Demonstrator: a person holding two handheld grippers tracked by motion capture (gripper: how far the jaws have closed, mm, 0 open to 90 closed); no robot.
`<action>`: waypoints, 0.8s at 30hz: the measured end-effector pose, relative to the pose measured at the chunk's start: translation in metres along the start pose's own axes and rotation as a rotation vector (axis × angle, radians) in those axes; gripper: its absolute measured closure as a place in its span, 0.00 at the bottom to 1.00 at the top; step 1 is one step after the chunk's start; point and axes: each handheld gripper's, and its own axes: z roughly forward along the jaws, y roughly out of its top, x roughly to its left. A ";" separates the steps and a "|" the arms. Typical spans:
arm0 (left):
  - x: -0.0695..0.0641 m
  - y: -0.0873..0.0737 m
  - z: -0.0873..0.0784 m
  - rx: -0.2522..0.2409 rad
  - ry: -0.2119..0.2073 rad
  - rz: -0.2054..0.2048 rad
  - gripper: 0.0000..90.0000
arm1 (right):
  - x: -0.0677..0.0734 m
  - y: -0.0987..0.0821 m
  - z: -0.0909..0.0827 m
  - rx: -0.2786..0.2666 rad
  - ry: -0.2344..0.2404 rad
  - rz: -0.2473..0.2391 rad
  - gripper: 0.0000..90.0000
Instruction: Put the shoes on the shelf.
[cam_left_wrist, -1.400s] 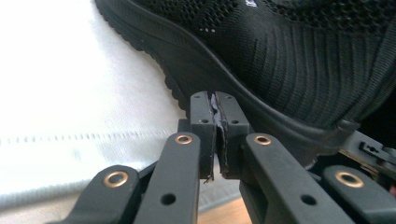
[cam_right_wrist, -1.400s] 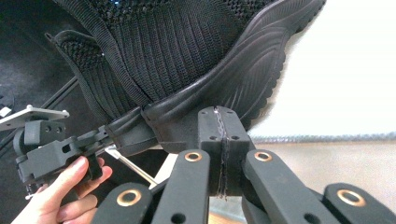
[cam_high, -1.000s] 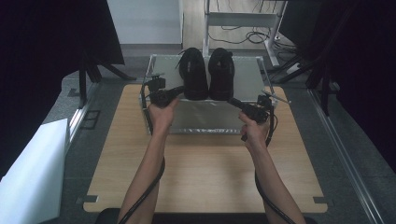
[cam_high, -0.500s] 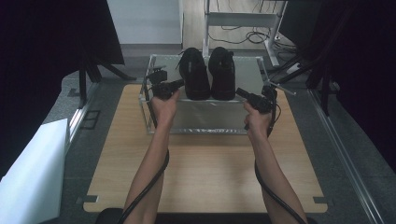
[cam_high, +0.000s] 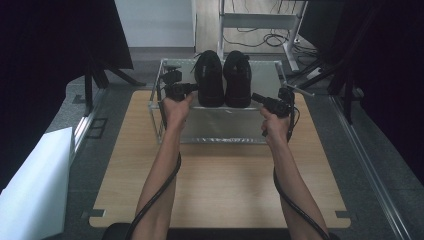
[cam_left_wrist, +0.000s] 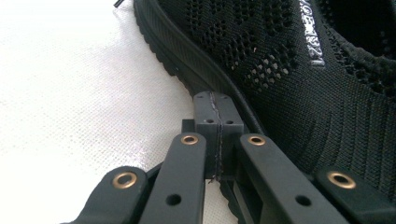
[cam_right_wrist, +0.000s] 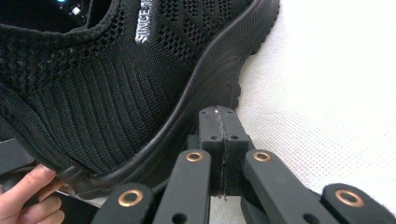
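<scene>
We judged the work barely begun: the pair of black shoes (cam_high: 223, 79) stood side by side on top of the rack (cam_high: 220, 131), neither lifted. Our left gripper (cam_left_wrist: 217, 103) and right gripper (cam_right_wrist: 218, 117) were clamped shut on nothing, tips against the shoes' outer soles.

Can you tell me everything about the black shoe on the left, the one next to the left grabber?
The left shoe is black all over, with a knitted mesh upper full of little holes, a ribbed collar, a thick rubbery sole with grooved edges, and small white lettering near its opening. It stands upright on the rack's top shelf, which is covered in white cloth, with its toe pointing away from the person, close beside its matching partner. The left gripper, its jaws shut and empty, sits right at the sole's outer edge.
</scene>
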 end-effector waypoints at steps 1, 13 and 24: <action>0.000 0.000 0.001 0.000 0.005 0.005 1.00 | 0.000 0.000 0.000 -0.001 0.000 0.001 1.00; 0.003 -0.017 -0.019 -0.106 -0.028 0.012 0.83 | -0.007 -0.004 -0.009 -0.032 0.074 0.002 0.93; 0.006 -0.056 -0.057 -0.228 -0.090 0.089 0.54 | -0.013 -0.015 -0.034 -0.038 0.182 -0.046 0.74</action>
